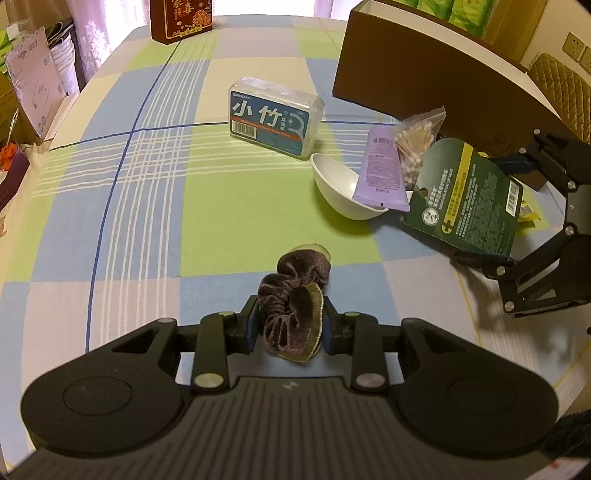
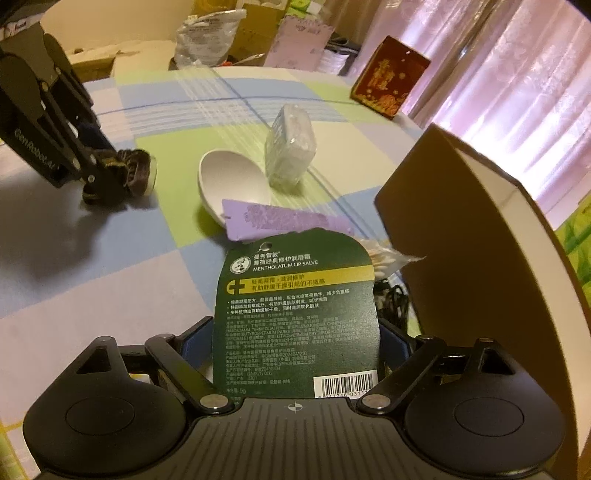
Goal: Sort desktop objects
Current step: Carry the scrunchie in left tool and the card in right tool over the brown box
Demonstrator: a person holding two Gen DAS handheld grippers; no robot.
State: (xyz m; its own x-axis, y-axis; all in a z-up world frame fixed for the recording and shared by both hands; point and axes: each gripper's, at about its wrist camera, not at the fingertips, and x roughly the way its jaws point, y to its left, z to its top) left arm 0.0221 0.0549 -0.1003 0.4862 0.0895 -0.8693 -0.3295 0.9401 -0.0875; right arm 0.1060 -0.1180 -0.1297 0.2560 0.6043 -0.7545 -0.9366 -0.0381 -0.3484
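Observation:
My left gripper (image 1: 291, 325) is shut on a brown velvet scrunchie (image 1: 295, 295), which bunches up between its blue pads just above the checked tablecloth (image 1: 147, 184). From the right wrist view the same gripper (image 2: 98, 177) and scrunchie (image 2: 138, 170) sit at the far left. My right gripper (image 2: 295, 343) has a dark green lip salve card (image 2: 295, 295) between its jaws, and both pads touch the card's side edges. In the left wrist view that card (image 1: 469, 199) stands tilted off the cloth in the right gripper (image 1: 498, 210).
A white bowl (image 1: 340, 184) carries a purple tube (image 1: 382, 166), and a bag of cotton swabs (image 1: 413, 144) leans beside them. A floss pick box (image 1: 275, 118) stands behind. A brown cardboard box (image 1: 424, 85) lies at the right, a red box (image 1: 181, 18) at the far edge.

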